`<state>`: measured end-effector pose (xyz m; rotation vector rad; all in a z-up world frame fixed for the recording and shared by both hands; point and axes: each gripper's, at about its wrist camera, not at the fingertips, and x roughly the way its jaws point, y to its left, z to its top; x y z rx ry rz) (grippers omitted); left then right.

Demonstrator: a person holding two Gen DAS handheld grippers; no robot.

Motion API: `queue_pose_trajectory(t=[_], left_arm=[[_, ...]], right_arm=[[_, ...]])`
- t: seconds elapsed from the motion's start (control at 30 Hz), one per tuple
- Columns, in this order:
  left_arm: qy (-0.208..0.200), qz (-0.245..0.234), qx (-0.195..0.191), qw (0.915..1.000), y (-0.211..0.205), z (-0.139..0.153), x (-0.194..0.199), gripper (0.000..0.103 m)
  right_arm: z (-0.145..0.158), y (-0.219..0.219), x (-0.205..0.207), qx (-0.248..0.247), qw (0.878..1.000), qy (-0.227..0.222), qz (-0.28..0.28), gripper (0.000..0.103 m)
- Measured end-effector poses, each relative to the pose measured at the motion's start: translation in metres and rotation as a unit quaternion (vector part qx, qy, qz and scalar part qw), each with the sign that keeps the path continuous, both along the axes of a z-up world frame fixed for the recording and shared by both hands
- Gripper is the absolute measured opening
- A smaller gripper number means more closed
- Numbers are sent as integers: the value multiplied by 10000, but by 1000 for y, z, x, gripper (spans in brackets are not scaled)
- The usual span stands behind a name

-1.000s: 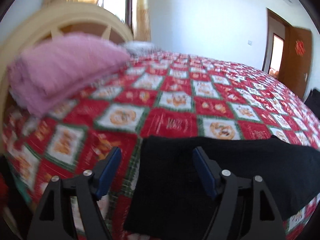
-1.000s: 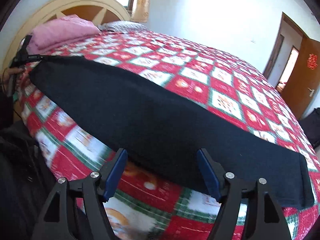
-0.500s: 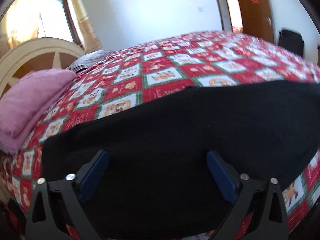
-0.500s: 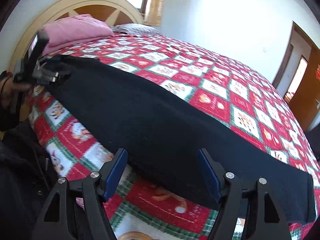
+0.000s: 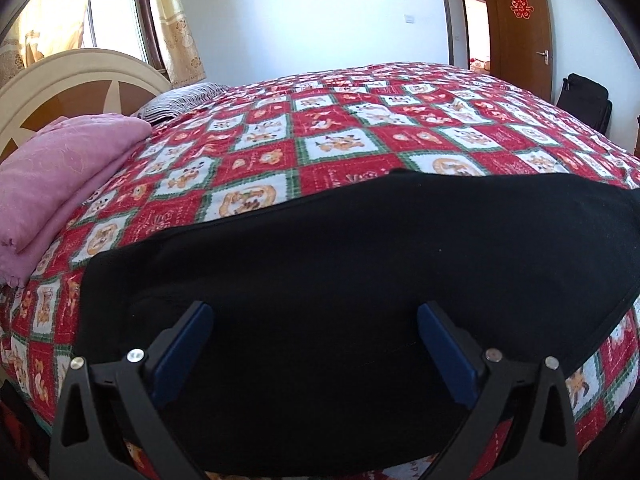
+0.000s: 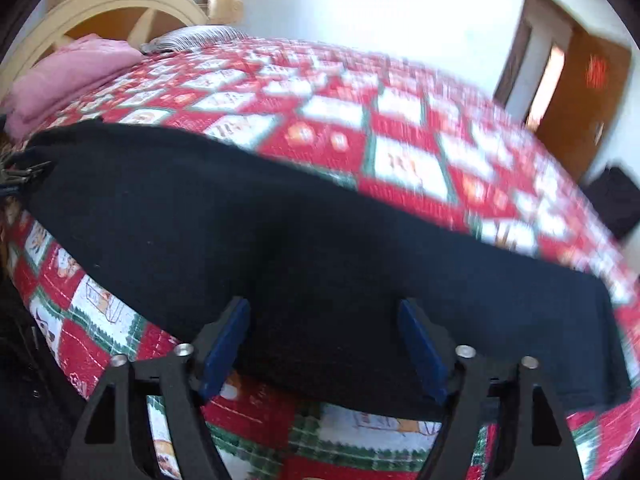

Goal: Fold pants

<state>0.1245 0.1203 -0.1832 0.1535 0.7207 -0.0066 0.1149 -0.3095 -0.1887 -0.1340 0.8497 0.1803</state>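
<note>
Since a second ago the left gripper (image 5: 314,344) has swung from the corner of the pants (image 5: 360,280) to square over the cloth, and the right gripper (image 6: 322,340) has closed in on the near edge; the right view is motion-blurred.

Both grippers: jaws spread wide, nothing between the blue pads. Neither is clamped on cloth. Whether the pad tips touch the fabric cannot be told.

Pants: black, laid flat as one long band along the near side of the bed, on the red patchwork quilt (image 5: 340,128), already narrowed lengthwise by the look of it. In the left view the cloth fills 3 to 9 o'clock through the centre; in the right view it runs from 9 o'clock down to 4 o'clock.

Step in hand (judgement): re-positioning for the next fold, end over end. Next move calls for each gripper to descend on a corner or edge of one end, pinch through all layers, and carry it over evenly; a one-layer pinch would skew the fold.

View differences: left view alone shows the end at 3 o'clock hanging over the quilt edge, and a sharp look at the pink blanket (image 5: 60,176) at 9 o'clock and the door (image 5: 520,28) at 1 o'clock. Right view alone shows the far end at 9 o'clock, with dark hardware beside it, too blurred to identify.
</note>
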Motion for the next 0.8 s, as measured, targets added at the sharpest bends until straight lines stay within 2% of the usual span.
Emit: queue_pose_trajectory(t=[0.07,0.13,0.2,0.37,0.47,0.53,0.6,0.67,0.8], left_arm=[[-16,29,63,10000,2,2,0,103],[-30,104,78,9999,8,3,0,103],[-66,196,73,9998,16,5,0,103],[-137,708,140,9973,50,-1,3,103],[-109,804,-568,9951,74,-7,1,103],[-163,809,-559,9950,75,-7,-1,103],[-172,800,-446,9956,71,-7,-1,103],[-166,831,-489,9952,71,-7,0,103],[-192,873,-543,9945,73,-8,1,103]], right_arm=[[7,-7,0,176,9998,-11,-86,80],[11,-14,-2,133,9995,-116,-255,80],[4,-24,1,105,9990,-24,-431,80],[6,-24,1,12,9994,-82,-344,80],[17,-35,-3,276,9987,-151,-408,80],[32,-55,-11,551,9957,-349,-656,80],[48,-83,-18,845,9902,-509,-987,80],[63,-117,-28,1092,9811,-694,-1440,80],[83,-192,-54,1667,9536,-860,-2355,80]])
